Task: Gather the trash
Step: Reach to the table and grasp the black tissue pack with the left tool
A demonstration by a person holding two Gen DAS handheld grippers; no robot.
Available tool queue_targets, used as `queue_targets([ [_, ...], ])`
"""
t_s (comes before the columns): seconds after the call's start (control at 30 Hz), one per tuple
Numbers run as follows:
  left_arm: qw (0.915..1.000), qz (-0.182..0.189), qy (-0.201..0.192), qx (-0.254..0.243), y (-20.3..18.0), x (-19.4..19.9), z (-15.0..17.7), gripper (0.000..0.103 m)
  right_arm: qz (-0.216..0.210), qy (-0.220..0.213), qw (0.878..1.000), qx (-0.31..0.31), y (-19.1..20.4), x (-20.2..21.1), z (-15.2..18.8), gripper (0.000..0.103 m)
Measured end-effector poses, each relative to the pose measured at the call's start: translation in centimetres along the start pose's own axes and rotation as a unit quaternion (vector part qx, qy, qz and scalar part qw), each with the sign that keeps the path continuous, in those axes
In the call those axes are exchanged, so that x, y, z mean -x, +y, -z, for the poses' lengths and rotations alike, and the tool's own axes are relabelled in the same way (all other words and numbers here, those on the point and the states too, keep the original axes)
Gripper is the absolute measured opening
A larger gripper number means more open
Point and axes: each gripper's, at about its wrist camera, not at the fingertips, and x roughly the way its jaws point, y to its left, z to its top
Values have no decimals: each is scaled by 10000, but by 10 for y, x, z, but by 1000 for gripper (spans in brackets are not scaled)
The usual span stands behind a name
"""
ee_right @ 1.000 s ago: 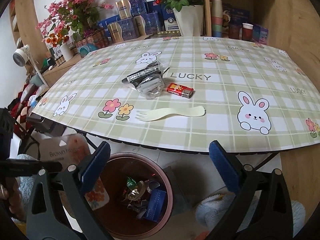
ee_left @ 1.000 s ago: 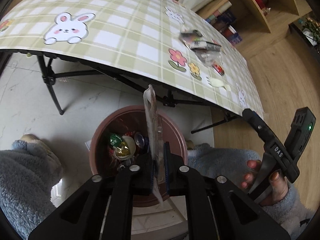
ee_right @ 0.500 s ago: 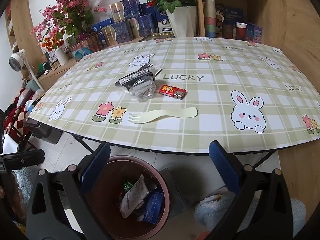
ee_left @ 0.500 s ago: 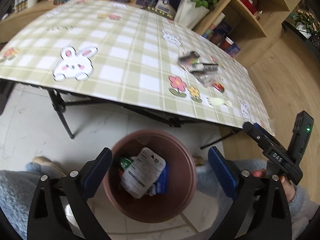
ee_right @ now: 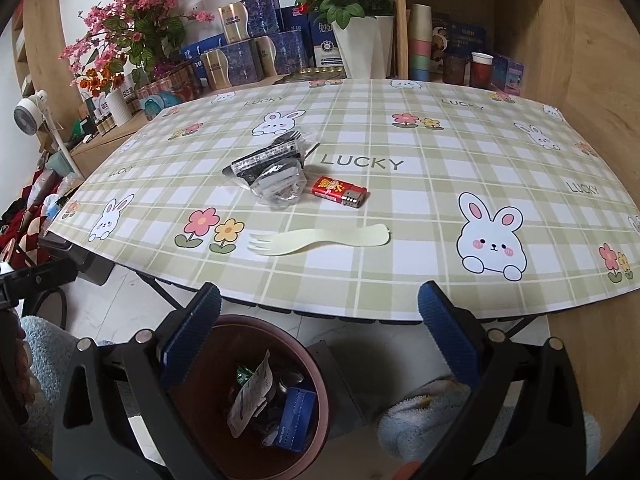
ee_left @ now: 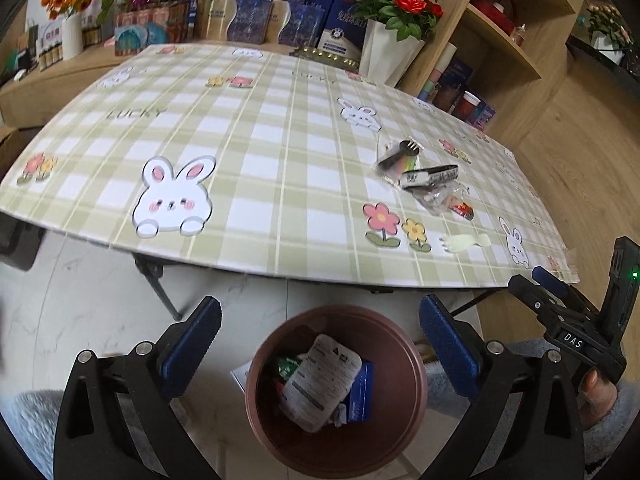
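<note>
A brown round bin (ee_left: 404, 408) (ee_right: 316, 368) stands on the floor below the table edge, with a white printed pouch (ee_left: 324, 380) (ee_right: 250, 396) lying on top of other trash in it. My left gripper (ee_left: 320, 344) hangs open over the bin, nothing between its fingers. My right gripper (ee_right: 318, 328) is open too, above the bin and just short of the table edge. On the table lie a pale plastic fork (ee_right: 320, 238) (ee_left: 464, 242), a red lighter (ee_right: 339, 192) (ee_left: 462, 208), a crumpled clear wrapper (ee_right: 280, 186) and a black-and-white packet (ee_right: 264, 160) (ee_left: 428, 174).
The table (ee_left: 256, 168) wears a green checked cloth with rabbits and flowers. Boxes, a white vase of red roses (ee_right: 360, 40) and wooden shelves (ee_left: 512, 40) stand behind it. Slippered feet (ee_right: 432, 420) rest on the pale floor beside the bin. Folding table legs (ee_left: 156, 288) stand to the bin's left.
My left gripper was shut on the white pouch above the bin; it opened, the pouch dropped into the bin, and the gripper rose and tilted up toward the table. The right gripper stayed put.
</note>
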Motion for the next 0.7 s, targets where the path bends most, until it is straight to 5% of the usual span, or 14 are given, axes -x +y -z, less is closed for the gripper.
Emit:
queue_targets([
  [0.4,9935,400,-140,-1056,-64,-36,-55,96,-141,206,9996,-117,-26,-16,-12,97],
  [0.57,9893,522,-13,-1361,-84,-63,-75,80,-167,560,9981,-211,-35,-30,-15,97],
  [0.7,9838,648,175,-1664,-99,-89,-89,57,-193,585,9979,-183,-40,-35,-18,97],
])
